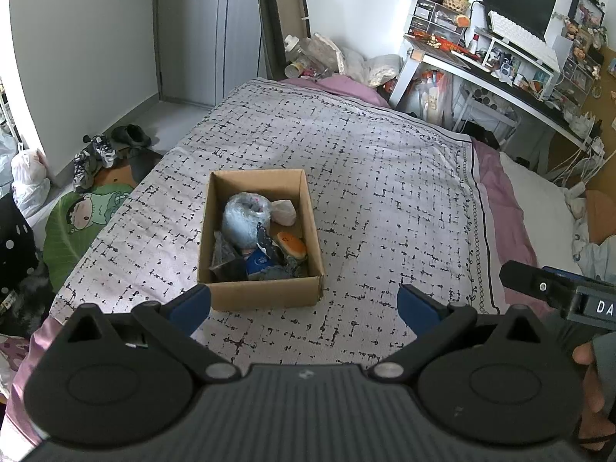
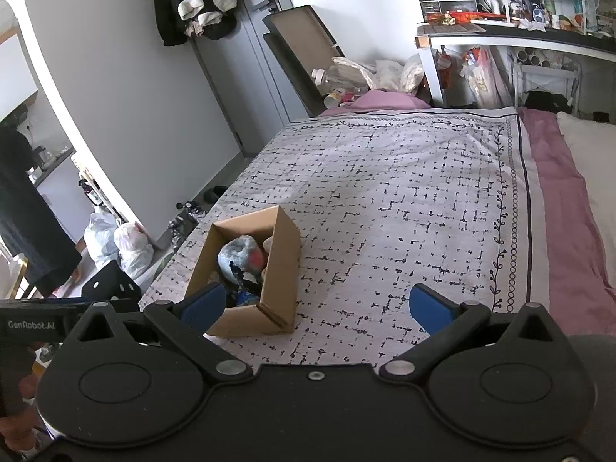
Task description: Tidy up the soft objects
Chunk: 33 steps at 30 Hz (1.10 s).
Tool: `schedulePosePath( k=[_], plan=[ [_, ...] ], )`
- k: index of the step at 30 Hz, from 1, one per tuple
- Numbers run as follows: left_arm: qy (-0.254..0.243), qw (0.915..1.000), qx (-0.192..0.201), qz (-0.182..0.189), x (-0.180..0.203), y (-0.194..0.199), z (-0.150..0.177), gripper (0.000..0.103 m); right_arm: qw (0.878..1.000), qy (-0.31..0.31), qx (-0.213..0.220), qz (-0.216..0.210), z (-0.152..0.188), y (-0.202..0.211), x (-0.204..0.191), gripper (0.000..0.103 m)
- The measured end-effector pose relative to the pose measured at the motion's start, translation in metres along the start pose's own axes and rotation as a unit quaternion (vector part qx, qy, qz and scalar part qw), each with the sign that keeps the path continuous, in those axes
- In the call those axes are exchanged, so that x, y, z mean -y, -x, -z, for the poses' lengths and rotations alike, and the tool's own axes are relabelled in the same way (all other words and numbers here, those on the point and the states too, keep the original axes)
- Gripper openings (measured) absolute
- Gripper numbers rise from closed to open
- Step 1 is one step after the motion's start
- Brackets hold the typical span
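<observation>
Just ahead of the left gripper [image 1: 304, 302], whose blue fingers stand wide apart and hold nothing, a cardboard box [image 1: 261, 292] sits on the patterned bedspread [image 1: 385, 177] holding a grey-blue plush [image 1: 244, 217], an orange bun-shaped toy [image 1: 293, 245], a pale pouch [image 1: 284, 211] and dark soft pieces. The right gripper [image 2: 313, 306], also spread and empty, has the box ahead to its left. Only its view shows "GenRobot.AI" on the other tool's body [image 2: 32, 324] — the left view shows "DA" on a block [image 1: 600, 306] — and, beyond, hanging clothes [image 2: 196, 0].
</observation>
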<state>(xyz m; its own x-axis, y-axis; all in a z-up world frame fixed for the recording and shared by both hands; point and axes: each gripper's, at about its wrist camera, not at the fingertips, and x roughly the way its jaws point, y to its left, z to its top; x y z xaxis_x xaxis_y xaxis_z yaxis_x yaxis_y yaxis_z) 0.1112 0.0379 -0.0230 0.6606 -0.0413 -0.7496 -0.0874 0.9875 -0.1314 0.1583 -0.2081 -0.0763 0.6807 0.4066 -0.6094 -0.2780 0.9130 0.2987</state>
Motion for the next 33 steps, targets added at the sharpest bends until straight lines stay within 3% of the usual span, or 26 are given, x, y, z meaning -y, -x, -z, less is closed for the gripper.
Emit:
schedulePosePath(
  k=[33],
  plan=[
    [-0.001,1.0,0.003,0.0,-0.0013,0.0026,0.0016,0.102,1.0,0.027,-0.007,0.013,0.0008,-0.0006,-0.0092,0.103]
  ],
)
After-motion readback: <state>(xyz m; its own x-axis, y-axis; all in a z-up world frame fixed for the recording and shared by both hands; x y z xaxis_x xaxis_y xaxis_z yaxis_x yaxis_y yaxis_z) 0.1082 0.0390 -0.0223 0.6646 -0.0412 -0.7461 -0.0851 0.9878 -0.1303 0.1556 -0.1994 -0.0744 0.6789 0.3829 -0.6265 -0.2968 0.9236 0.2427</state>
